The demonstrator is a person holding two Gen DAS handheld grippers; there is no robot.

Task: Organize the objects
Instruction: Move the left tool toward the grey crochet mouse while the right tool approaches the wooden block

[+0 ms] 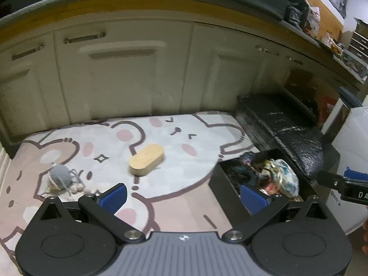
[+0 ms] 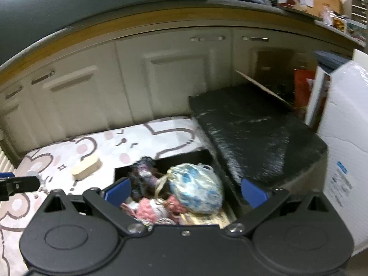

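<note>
An oval wooden block (image 1: 147, 159) (image 2: 87, 164) lies on the cartoon-print rug (image 1: 174, 138). A grey yarn ball (image 1: 60, 176) with loose strands rests at the rug's left. My left gripper (image 1: 182, 199) hovers open over the rug, nothing between its blue pads. A black box (image 2: 184, 161) (image 1: 230, 179) at the rug's right edge holds a blue-white cloth pouch (image 2: 196, 191) (image 1: 284, 176), dark yarn (image 2: 142, 172) and pink yarn (image 2: 149, 209). My right gripper (image 2: 186, 189) stands open just above the box, empty. Its tip (image 1: 340, 181) shows in the left wrist view.
Cream cabinet doors (image 1: 128, 76) close off the back. A black padded block (image 2: 250, 128) sits right of the box, with a white wrapped carton (image 2: 345, 138) beyond it. Cluttered shelves (image 1: 322, 23) run along the upper right.
</note>
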